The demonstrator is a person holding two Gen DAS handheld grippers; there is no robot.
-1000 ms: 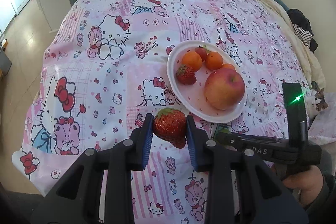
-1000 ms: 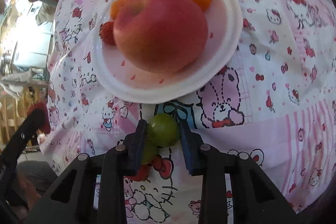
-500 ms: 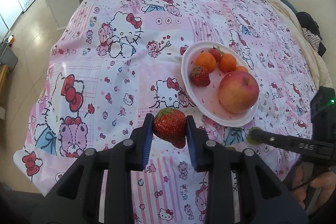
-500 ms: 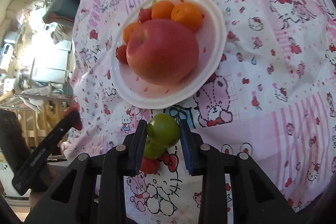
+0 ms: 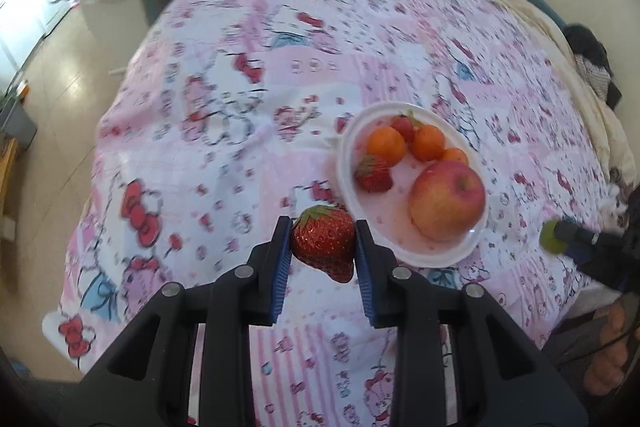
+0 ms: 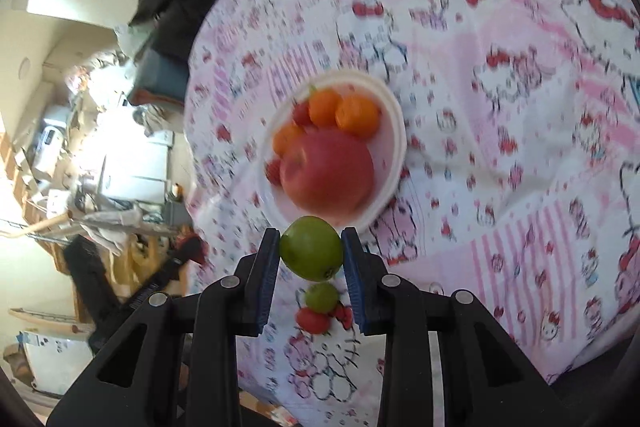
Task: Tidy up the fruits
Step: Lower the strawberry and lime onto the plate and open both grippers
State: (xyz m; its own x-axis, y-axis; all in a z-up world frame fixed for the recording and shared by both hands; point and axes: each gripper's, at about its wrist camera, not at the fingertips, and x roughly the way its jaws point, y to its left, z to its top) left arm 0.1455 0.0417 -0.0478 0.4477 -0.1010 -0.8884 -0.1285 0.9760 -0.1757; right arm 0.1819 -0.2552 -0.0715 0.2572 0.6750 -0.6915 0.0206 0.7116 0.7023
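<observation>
1. The left gripper (image 5: 323, 247) clamps a strawberry (image 5: 323, 247), held above the cartoon-print cloth (image 5: 224, 115) just beside the white plate (image 5: 349, 131).
2. The right gripper (image 6: 311, 254) grips a green fruit (image 6: 311, 247); within the last second it has risen well clear of the cloth, leaving a smaller green fruit (image 6: 321, 297) and another strawberry (image 6: 313, 320) below.
3. Both loads look ready for the plate, already crowded by the apple (image 5: 448, 201) and oranges (image 5: 386, 145).

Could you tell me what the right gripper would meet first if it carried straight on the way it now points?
Most likely the red apple on the white plate, though depth is unclear.
</observation>
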